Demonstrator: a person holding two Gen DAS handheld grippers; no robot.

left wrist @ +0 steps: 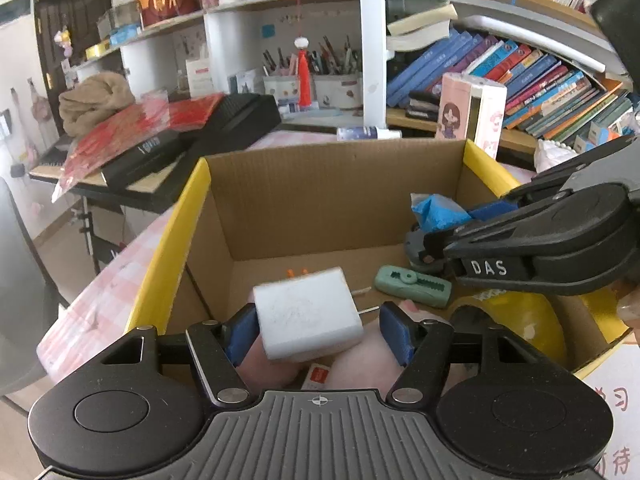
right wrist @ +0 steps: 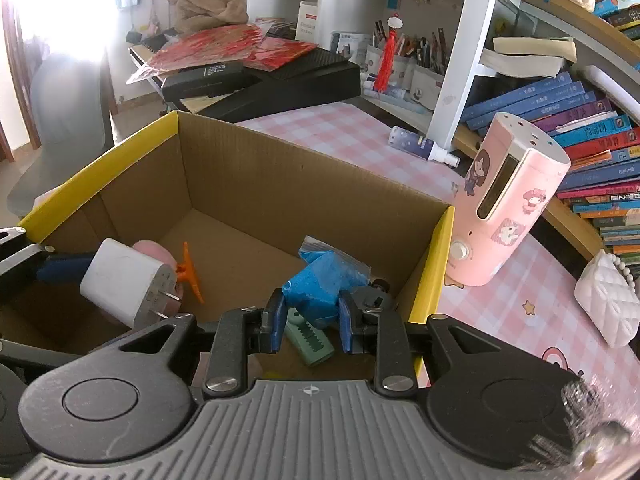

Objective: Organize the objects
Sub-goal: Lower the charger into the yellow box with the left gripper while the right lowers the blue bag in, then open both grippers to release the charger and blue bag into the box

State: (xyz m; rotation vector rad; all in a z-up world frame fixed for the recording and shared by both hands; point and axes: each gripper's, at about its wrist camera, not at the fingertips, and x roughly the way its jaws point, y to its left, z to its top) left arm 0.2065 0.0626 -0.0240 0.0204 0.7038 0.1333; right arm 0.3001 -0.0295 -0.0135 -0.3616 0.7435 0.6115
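— Cardboard box (left wrist: 336, 192) with yellow flaps, sitting on the pink checked worktop (right wrist: 352, 136). What's furthest left inside it?

— Over its left part the left gripper (left wrist: 318, 326) hangs with a white charger plug (left wrist: 308, 316) between its blue fingers (left wrist: 240, 334). The left pad touches the plug; the right pad stands just clear of it, so whether the plug is truly clamped I cannot tell. From the right wrist view the plug's two metal prongs point to the right.

— And below it?

— Something soft and pink (left wrist: 364, 356) lies on the box floor, with a small orange clip (right wrist: 188, 270) just beside it.

— Further right?

— A pale green utility knife (left wrist: 414, 286) lies flat on the box floor. Above it the right gripper (right wrist: 312, 320) has its fingers spread on either side of a blue plastic bag (right wrist: 320, 284), not pressing on it. Outside the right wall a pink dispenser (right wrist: 508, 200) stands upright on the worktop.
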